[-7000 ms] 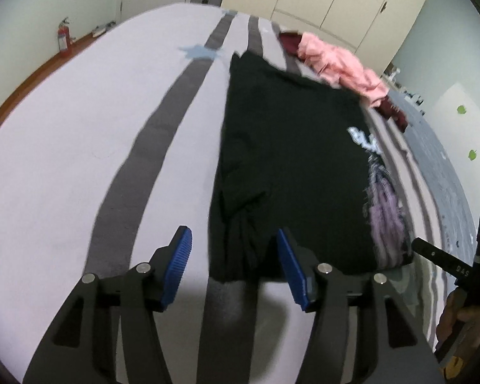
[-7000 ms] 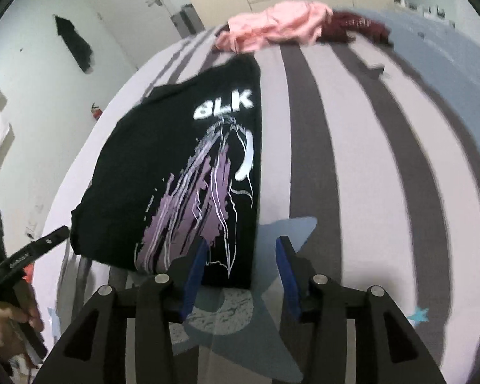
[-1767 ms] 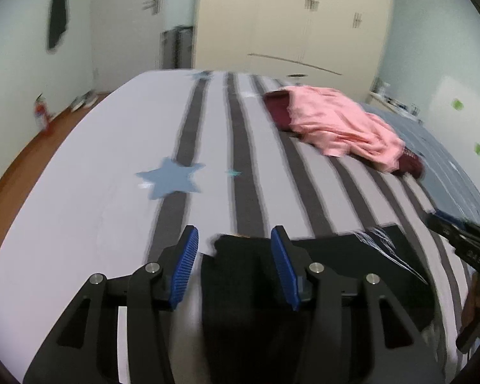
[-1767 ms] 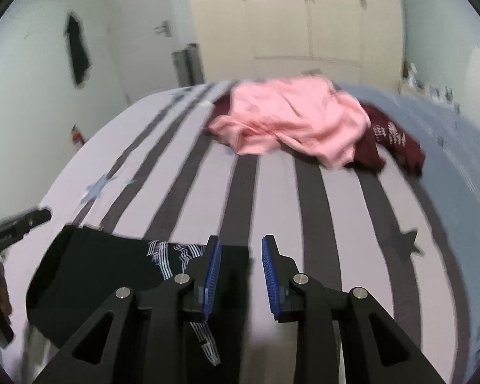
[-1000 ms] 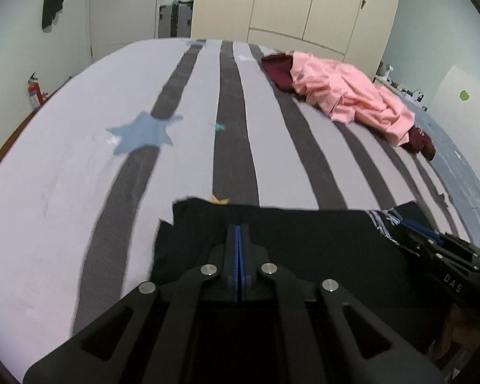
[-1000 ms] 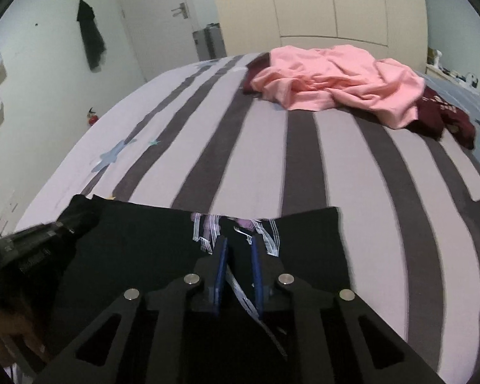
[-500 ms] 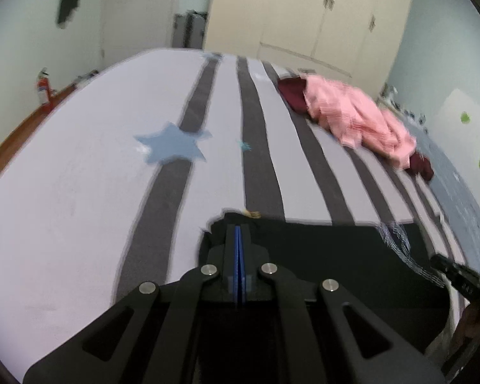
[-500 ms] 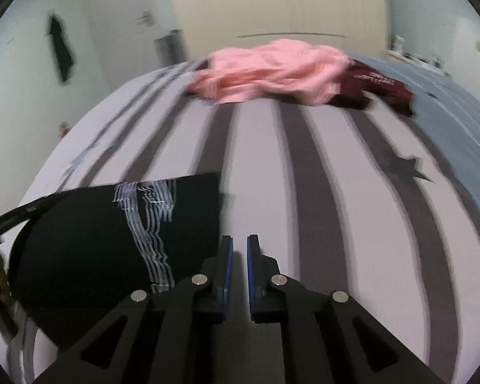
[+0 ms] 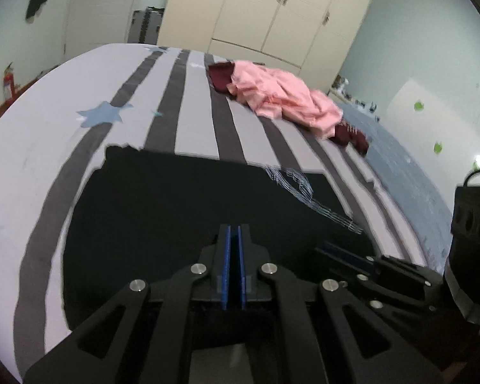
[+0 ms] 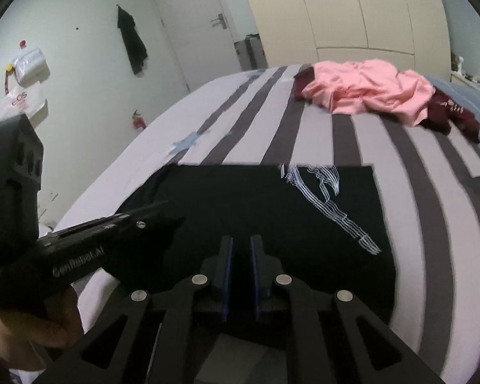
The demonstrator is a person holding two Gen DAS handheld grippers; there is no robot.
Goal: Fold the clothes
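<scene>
Left gripper [image 9: 233,236]: blue-padded jaws are pressed nearly together over the near part of the folded black T-shirt with white line print [image 9: 192,198]; whether fabric is pinched cannot be told. Right gripper [image 10: 240,248]: jaws are narrowly parted, dark cloth is seen between them, but a grip cannot be confirmed. The T-shirt is laid flat as a rectangle on the grey-and-lilac striped bedsheet [image 10: 342,140]; white print is seen toward its far right corner. Beyond the T-shirt, a crumpled pink garment [image 10: 368,89] is piled over a maroon garment [image 10: 448,115]. Cream wardrobe doors [image 9: 272,16] are seen past the pile.
</scene>
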